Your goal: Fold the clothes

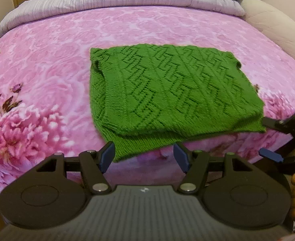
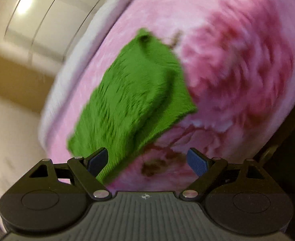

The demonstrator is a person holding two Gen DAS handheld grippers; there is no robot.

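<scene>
Folded green sweater (image 1: 167, 92) lies on the pink bedspread (image 1: 47, 64); both grippers' fingers (image 1: 107, 158) (image 2: 98, 160) spread wide, holding nothing

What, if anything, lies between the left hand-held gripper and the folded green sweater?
Nothing visible. The left hand-held gripper is open, just short of the green sweater's near edge, with only pink floral bedspread between them.

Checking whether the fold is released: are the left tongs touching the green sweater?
Cannot tell. In the left wrist view the left tongs stand open at the sweater hem, overlapping it, with no plain contact or gap.
</scene>
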